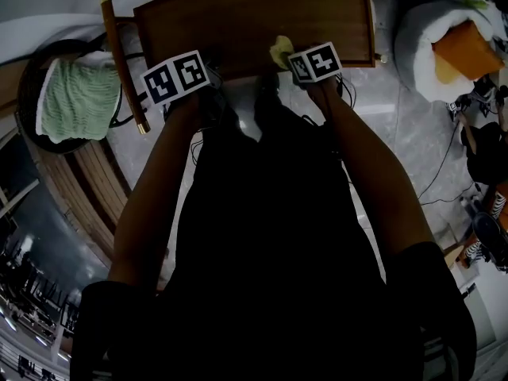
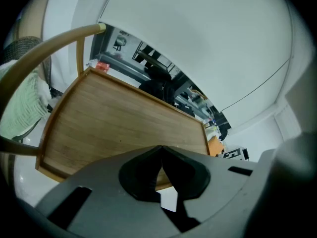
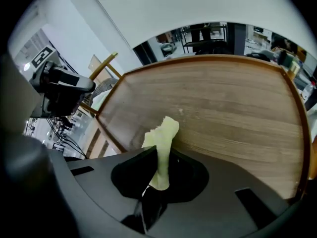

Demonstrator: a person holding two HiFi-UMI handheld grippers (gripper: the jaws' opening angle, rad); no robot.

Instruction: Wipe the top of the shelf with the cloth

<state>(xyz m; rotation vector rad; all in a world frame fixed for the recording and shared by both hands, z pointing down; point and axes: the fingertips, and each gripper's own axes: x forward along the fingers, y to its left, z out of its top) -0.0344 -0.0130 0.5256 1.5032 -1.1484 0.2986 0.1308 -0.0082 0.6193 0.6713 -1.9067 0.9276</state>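
The shelf top [image 1: 254,22] is a brown wooden board with a raised rim, just ahead of both grippers; it also fills the left gripper view [image 2: 119,128] and the right gripper view [image 3: 223,108]. My right gripper [image 3: 159,160] is shut on a pale yellow-green cloth [image 3: 161,143], which sticks up over the board's near edge. In the head view the cloth [image 1: 280,51] shows beside the right gripper's marker cube [image 1: 315,62]. My left gripper [image 2: 161,155] is shut with nothing in it, at the board's near edge; its marker cube [image 1: 175,76] shows at the left.
A round dark chair with a green knitted cushion [image 1: 78,98] stands to the left, with a wooden rail [image 1: 123,62] beside the shelf. A white beanbag with an orange cushion [image 1: 452,50] sits at the right. Cables [image 1: 444,165] trail over the light floor.
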